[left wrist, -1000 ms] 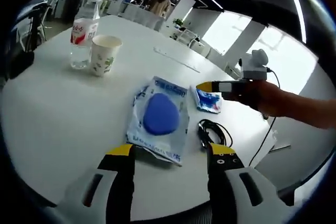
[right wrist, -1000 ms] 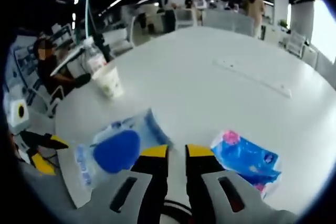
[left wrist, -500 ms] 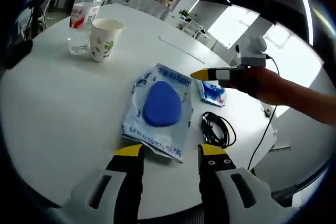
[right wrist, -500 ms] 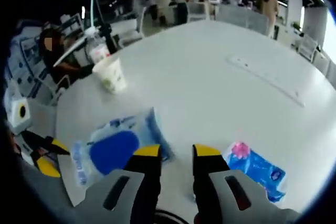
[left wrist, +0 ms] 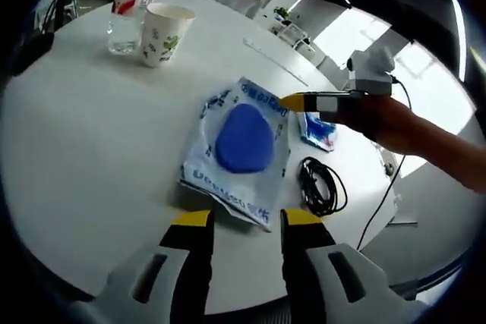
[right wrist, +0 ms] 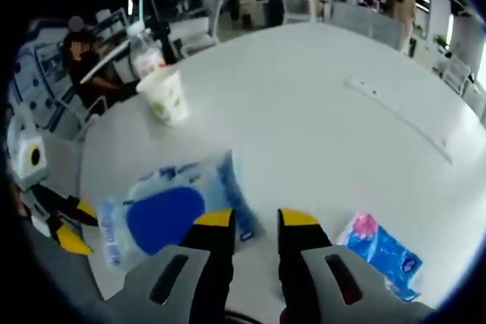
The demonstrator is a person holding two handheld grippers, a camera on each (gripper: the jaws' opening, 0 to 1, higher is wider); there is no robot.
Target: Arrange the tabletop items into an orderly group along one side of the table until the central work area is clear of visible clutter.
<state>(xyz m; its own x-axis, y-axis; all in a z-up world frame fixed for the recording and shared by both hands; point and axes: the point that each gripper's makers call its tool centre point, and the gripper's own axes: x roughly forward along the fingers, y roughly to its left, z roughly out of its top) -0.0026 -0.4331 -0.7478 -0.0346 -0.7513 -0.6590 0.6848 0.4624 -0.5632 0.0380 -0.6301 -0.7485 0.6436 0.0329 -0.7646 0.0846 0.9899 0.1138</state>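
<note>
showing black cable (left wrist: 321,187) beside wipes pack (left wrist: 241,149)

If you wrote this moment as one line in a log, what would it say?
left gripper: open, at wipes pack edge | right gripper: open, empty, between wipes pack and tissue packet | cup, bottle: untouched

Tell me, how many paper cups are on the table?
1. The paper cup stands beside the water bottle at the table's far side, away from the packets.

wipes pack (left wrist: 243,153) mid table (left wrist: 91,165) | cable (left wrist: 319,187) right of it | tissue packet (left wrist: 319,130) behind cable | cup (left wrist: 165,33) beside bottle (left wrist: 133,9), far left
</note>
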